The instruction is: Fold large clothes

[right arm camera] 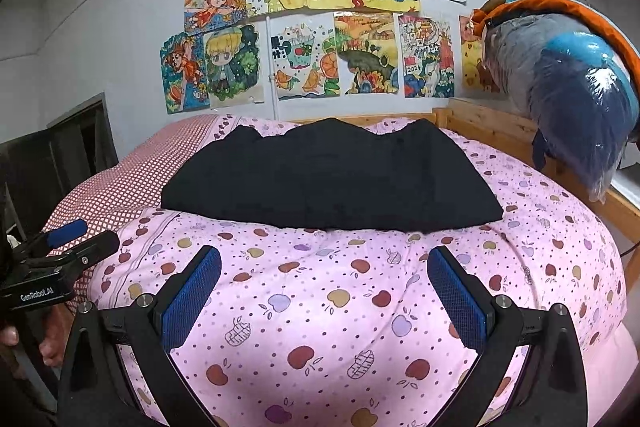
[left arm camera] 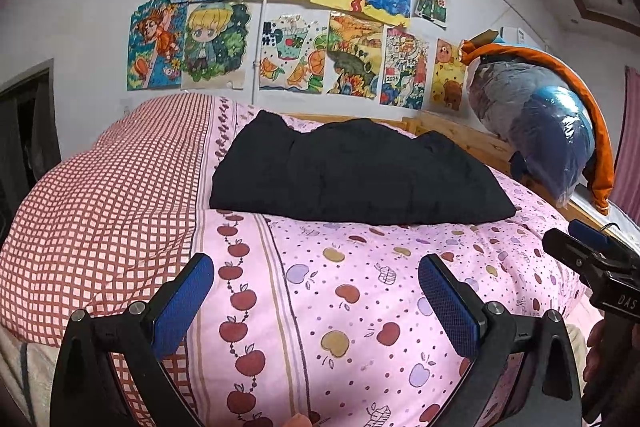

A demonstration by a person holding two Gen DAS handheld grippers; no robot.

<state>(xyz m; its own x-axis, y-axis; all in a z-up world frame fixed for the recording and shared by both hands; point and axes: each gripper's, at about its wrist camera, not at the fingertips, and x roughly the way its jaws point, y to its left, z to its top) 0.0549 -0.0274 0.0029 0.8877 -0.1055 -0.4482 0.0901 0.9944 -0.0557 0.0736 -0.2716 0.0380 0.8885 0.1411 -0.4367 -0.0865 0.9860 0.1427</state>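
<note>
A black garment [left arm camera: 352, 175] lies folded into a compact, roughly rectangular bundle on the pink apple-print quilt [left arm camera: 360, 307], near the far side of the bed; it also shows in the right wrist view [right arm camera: 332, 179]. My left gripper [left arm camera: 316, 267] is open and empty, held above the quilt well short of the garment. My right gripper [right arm camera: 324, 259] is open and empty too, just short of the garment's near edge. The right gripper shows at the right edge of the left wrist view [left arm camera: 576, 243]. The left gripper shows at the left edge of the right wrist view [right arm camera: 76, 239].
A red-checked cover [left arm camera: 100, 207] lies on the bed's left part. A wooden bed rail [right arm camera: 500, 131] runs along the far and right sides. A plastic-wrapped blue and orange bundle [right arm camera: 568, 91] rests on the rail at the right. Children's drawings [right arm camera: 320, 27] cover the wall behind.
</note>
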